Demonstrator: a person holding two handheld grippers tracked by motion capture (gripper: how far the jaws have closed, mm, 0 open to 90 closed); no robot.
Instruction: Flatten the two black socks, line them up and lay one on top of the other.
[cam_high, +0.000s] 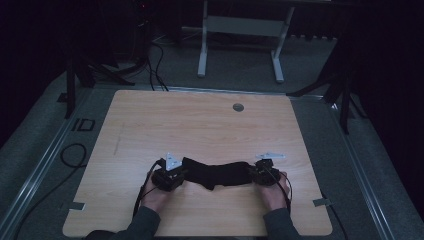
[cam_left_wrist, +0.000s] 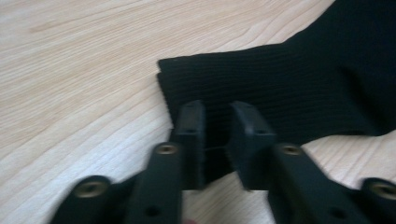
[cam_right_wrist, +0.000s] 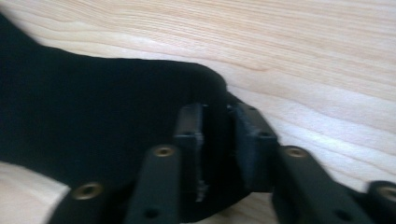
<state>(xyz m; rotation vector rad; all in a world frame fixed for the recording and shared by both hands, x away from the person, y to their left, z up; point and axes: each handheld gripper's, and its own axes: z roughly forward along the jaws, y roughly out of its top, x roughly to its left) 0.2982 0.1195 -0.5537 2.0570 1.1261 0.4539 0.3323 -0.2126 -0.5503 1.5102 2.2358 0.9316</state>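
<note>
Black sock (cam_high: 216, 174) lies flat near front edge of table (cam_high: 200, 125), stretched betw. both tools. Left gripper (cam_left_wrist: 217, 128) jaws part-open, astride ribbed cuff. Right gripper (cam_right_wrist: 219, 133) jaws part-open over toe end; neither clamps fabric.

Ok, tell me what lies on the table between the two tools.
In the high view, a black sock lies flat on the wooden table, spanning the stretch from the left tool to the right tool.
</note>
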